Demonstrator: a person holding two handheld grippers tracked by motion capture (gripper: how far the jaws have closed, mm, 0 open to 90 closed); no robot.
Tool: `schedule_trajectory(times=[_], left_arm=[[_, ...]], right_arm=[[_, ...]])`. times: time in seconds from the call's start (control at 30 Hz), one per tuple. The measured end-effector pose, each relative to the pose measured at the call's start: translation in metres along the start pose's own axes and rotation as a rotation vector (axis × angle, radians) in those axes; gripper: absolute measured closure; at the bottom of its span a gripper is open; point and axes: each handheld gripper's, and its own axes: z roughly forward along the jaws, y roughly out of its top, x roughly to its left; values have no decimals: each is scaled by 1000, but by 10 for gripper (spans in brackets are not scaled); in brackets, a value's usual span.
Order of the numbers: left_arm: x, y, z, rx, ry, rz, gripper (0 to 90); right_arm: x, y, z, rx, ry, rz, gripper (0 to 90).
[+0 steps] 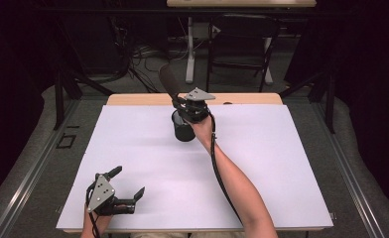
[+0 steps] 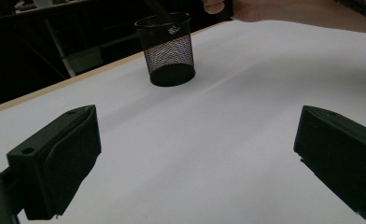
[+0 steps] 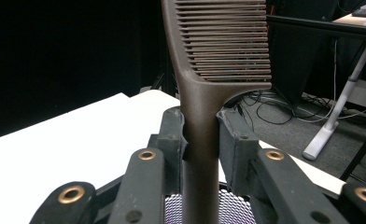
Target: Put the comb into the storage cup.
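A lab or studio set up for recording. Black curtains (image 1: 14, 74) close in both sides, well out from either gripper. The table (image 1: 192, 99) is covered by a plain white sheet (image 1: 262, 168). Beyond the right gripper (image 1: 182, 105), cables (image 1: 138, 59) lie tangled on grey carpet, by a white desk leg (image 1: 189, 49) and a folding chair (image 1: 239, 44). Metal rails (image 1: 29, 173) flank the table.

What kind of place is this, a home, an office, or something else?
Probably a lab or recording studio: black curtains around a white-covered table, loose cables on the floor, and a folding chair behind.
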Motion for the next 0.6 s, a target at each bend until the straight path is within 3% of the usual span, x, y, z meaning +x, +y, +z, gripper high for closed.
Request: schedule_trajectory(times=[0.6], left_arm=[[0, 0, 0, -1, 2, -1, 7]], right_arm=[[-1, -7, 3, 26, 0, -3, 721]])
